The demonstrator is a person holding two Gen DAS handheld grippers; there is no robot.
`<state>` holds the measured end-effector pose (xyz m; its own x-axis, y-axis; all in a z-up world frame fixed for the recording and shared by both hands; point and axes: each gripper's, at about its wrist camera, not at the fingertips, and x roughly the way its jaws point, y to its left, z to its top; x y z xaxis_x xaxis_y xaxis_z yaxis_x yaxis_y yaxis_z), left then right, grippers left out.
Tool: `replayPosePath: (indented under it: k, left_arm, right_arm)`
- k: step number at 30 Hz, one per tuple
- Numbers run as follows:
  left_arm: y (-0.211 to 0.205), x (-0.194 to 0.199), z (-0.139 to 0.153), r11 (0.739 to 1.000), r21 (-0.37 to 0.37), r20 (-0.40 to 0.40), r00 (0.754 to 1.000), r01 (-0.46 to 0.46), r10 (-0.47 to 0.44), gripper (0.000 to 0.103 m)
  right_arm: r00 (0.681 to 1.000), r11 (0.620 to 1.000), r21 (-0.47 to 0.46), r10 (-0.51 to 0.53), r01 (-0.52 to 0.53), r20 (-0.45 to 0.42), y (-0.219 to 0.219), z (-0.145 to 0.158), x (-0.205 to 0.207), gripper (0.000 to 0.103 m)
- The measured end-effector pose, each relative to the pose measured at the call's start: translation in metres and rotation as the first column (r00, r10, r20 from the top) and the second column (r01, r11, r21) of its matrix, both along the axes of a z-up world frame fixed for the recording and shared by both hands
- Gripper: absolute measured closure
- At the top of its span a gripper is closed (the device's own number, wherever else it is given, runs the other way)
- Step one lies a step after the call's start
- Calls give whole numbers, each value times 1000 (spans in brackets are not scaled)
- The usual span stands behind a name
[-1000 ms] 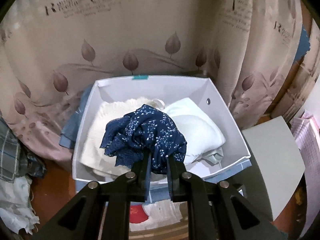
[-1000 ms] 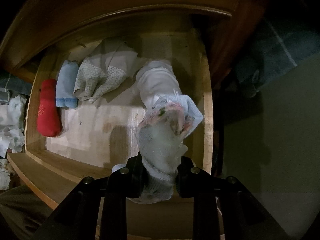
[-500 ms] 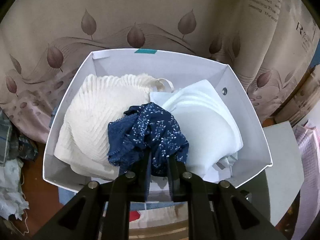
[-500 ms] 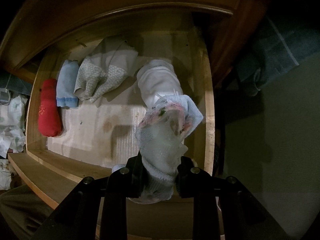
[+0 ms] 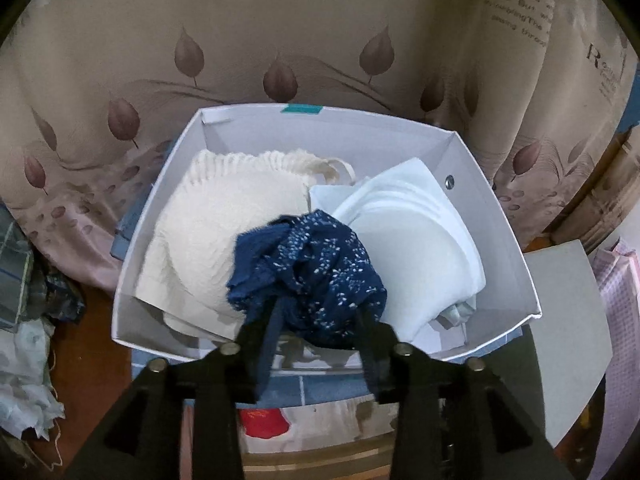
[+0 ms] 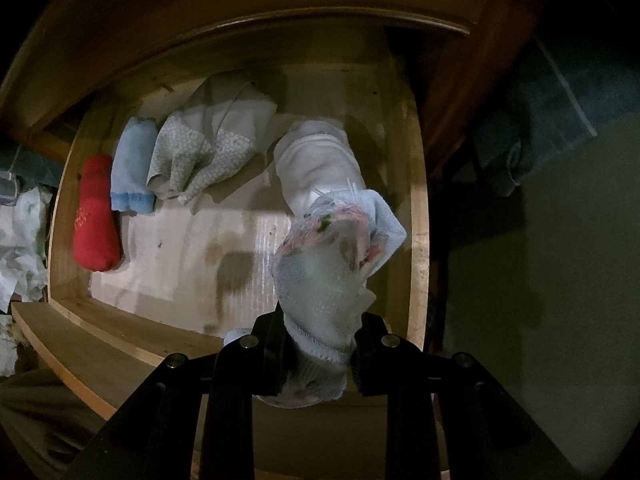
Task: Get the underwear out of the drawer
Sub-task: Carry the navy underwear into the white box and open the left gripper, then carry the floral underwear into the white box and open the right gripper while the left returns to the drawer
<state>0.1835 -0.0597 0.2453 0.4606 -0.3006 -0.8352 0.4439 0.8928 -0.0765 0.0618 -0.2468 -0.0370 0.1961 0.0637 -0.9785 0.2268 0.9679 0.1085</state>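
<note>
In the left wrist view, navy underwear with white speckles (image 5: 316,264) lies on cream (image 5: 224,232) and white (image 5: 420,252) garments inside a white box (image 5: 500,216). My left gripper (image 5: 320,312) hangs over the box's near edge. Its jaws are opening, and the navy cloth sits loosely between them. In the right wrist view, my right gripper (image 6: 320,320) is shut on pale blue underwear with a floral part (image 6: 332,256), held above the open wooden drawer (image 6: 414,200). A white roll (image 6: 320,164), a grey patterned piece (image 6: 208,152), a light blue piece (image 6: 134,168) and a red piece (image 6: 94,224) lie in the drawer.
A leaf-patterned curtain (image 5: 280,40) hangs close behind the box. A grey board (image 5: 568,312) lies to the box's right and crumpled cloth (image 5: 24,340) to its left. Dark cloth (image 6: 532,140) hangs beside the drawer's right side.
My left gripper came down over the box with the navy underwear and its jaws have spread apart, so the cloth now rests on the garments. The right gripper and its underwear have not moved.
</note>
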Motion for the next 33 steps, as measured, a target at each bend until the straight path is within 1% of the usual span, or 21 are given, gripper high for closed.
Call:
replayPosePath:
  k: [2,3,10,12,14,18,22,24,26,28,30,32,33]
  left_arm:
    - [4,-4,8,1000,-4,18,1000,-1,1,53]
    - [6,-5,12,1000,-11,25,1000,-3,3,51]
    - [20,-29,39,1000,-21,122,992,-14,16,48]
    - [24,-36,42,1000,-22,136,990,-19,22,48]
    - [32,-46,43,999,-42,141,990,-10,16,48]
    - [48,-64,37,999,-38,168,985,-28,34,47]
    - [67,-88,19,997,-11,224,971,-80,80,47]
    - [76,-97,6,995,5,236,967,-103,99,47]
    - [85,-103,-15,992,18,225,967,-124,117,47]
    - [91,-105,-38,990,40,196,972,-138,128,47]
    - [95,-105,-59,985,70,179,974,-156,142,47]
    - [101,-105,-86,980,99,159,975,-172,155,47]
    - [104,-104,-97,977,102,153,973,-189,172,47]
  right_arm:
    - [1000,1000,0,-1,1,1,0,0,0,81]
    - [1000,1000,-1,-1,1,2,0,0,0,81]
    - [1000,1000,-8,2,-1,3,0,0,0,81]
    - [1000,1000,-4,-1,1,5,1,0,0,81]
    - [1000,1000,-4,-4,4,6,0,0,0,81]
    - [1000,1000,-1,-8,8,17,0,2,-1,81]
    - [999,1000,-1,-15,15,33,-1,5,-4,81]
    - [999,1000,-13,-14,14,45,0,7,-5,81]
    - [998,1000,-26,-12,14,68,2,12,-6,81]
    - [995,999,-32,-7,10,97,4,19,-8,81]
    - [994,1000,-20,-3,5,113,5,23,-9,81]
    - [992,1000,-29,3,0,123,6,27,-10,81]
    - [992,999,-32,8,-4,123,7,28,-9,81]
